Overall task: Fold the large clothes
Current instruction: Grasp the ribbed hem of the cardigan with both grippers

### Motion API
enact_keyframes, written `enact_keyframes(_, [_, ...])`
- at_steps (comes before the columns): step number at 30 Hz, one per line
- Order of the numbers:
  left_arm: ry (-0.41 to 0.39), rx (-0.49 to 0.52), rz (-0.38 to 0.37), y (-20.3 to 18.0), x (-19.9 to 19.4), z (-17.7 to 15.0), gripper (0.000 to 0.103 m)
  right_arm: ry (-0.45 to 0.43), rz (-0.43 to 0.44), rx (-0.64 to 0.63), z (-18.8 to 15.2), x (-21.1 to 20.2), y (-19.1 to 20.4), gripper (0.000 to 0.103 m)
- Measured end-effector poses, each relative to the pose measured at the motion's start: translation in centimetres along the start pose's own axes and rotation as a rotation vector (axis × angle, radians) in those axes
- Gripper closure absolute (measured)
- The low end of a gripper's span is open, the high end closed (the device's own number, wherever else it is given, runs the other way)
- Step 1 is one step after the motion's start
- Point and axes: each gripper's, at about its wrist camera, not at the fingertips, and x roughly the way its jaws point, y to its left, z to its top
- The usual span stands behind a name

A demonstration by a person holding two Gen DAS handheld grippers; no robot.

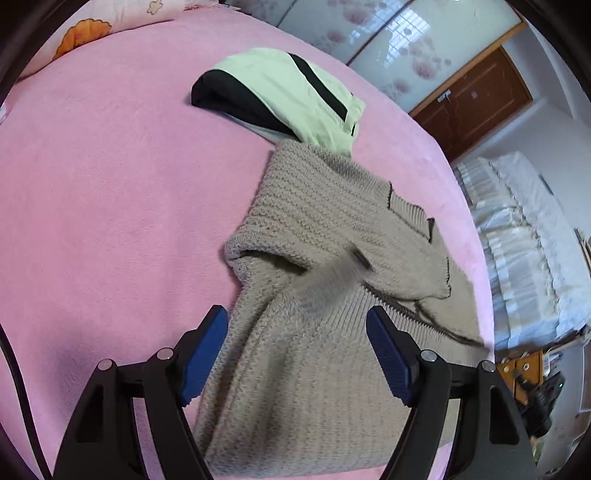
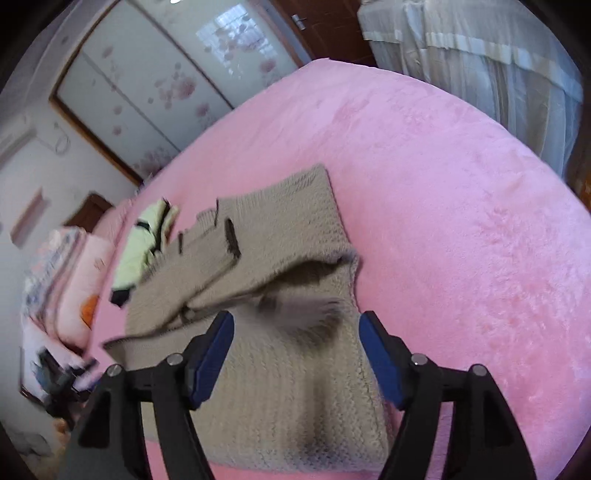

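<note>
Both grippers spread wide over a beige knit sweater on the pink bed

Left gripper (image 1: 297,325) and right gripper (image 2: 295,326) hold nothing — the sweater (image 1: 317,229) lies rumpled below on the blanket (image 1: 110,192); beyond it, touching, a folded green-and-black garment (image 1: 280,92).

Pink bed (image 1: 110,184) carries beige sweater (image 1: 314,229), green garment (image 1: 280,92).

Home bedroom: pink-blanketed bed (image 1: 110,184), pillow (image 1: 85,35), floral sliding wardrobe (image 2: 147,92), wooden door (image 1: 476,103).
</note>
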Motion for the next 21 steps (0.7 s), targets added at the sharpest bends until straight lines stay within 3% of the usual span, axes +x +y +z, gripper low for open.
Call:
enact_keyframes(6, [0.065, 0.128, 0.019, -0.8, 2.7, 0.6, 0.027, 0.046, -0.15, -0.226, 0.4, 3.3, 1.3, 0.032])
enact_keyframes(10, [0.098, 0.193, 0.035, -1.3, 4.9, 1.5, 0.028, 0.069, -0.175, -0.327, 0.5, 5.8, 2.0, 0.033])
enact_keyframes(12, [0.108, 0.223, 0.033, -1.8, 5.6, 1.9, 0.034, 0.079, -0.182, -0.361, 0.6, 7.1, 2.3, 0.035])
enact_keyframes(15, [0.118, 0.304, 0.005, -3.0, 6.0, 2.1, 0.047, 0.099, -0.179, -0.379, 0.6, 8.4, 2.5, 0.043])
enact_keyframes(18, [0.147, 0.375, 0.023, -4.0, 6.9, 1.6, 0.047, 0.119, -0.2, -0.398, 0.6, 9.6, 2.6, 0.046])
enact_keyframes(20, [0.166, 0.409, 0.027, -4.4, 7.4, 1.2, 0.049, 0.134, -0.21, -0.398, 0.6, 10.3, 2.4, 0.058])
enact_keyframes(21, [0.169, 0.424, 0.031, -4.6, 7.6, 1.0, 0.06, 0.136, -0.219, -0.4, 0.6, 10.4, 2.3, 0.065])
